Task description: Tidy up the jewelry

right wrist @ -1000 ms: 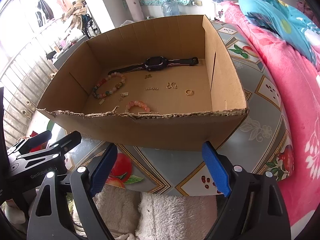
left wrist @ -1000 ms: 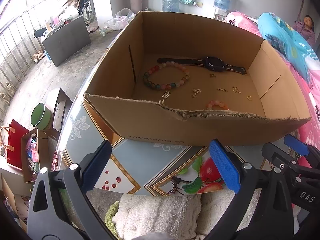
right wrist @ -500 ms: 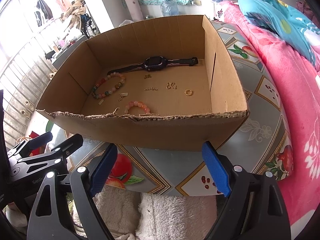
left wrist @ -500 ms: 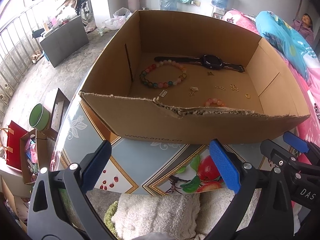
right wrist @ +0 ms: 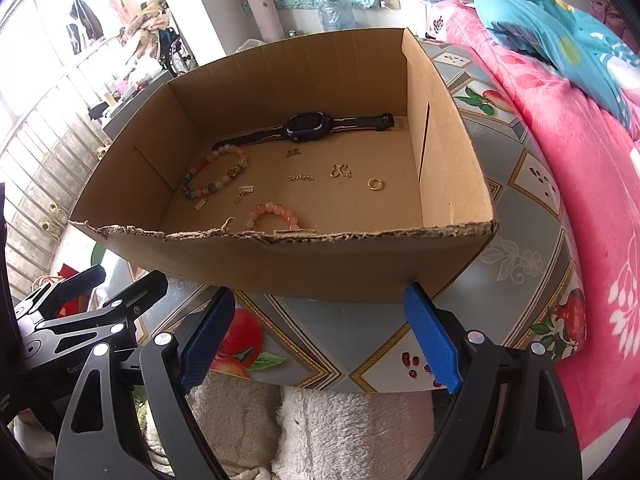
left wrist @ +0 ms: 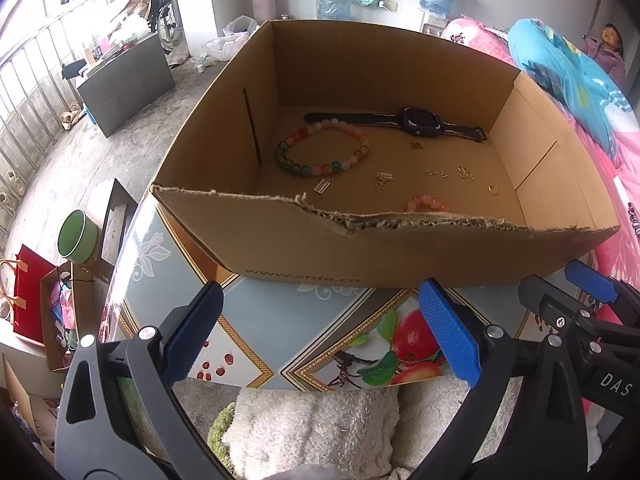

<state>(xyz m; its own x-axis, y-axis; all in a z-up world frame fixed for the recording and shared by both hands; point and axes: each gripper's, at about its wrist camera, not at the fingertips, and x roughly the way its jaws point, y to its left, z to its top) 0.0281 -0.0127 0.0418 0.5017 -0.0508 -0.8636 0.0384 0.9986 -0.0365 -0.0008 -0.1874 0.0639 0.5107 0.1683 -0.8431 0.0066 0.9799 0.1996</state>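
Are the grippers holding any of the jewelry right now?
No. The left gripper and right gripper are both open and empty, in front of the cardboard box.

Cardboard box [left wrist: 360, 248], near outer wall: "www.anta.cn" printed small. Right gripper [right wrist: 320, 340] body, seen from left wrist: "DAS". Left gripper [left wrist: 320, 332] body: partial "Gen"

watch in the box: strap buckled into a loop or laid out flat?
Laid out flat. The watch lies along the back wall of the cardboard box, both strap ends stretched out to either side of the face, unbuckled.
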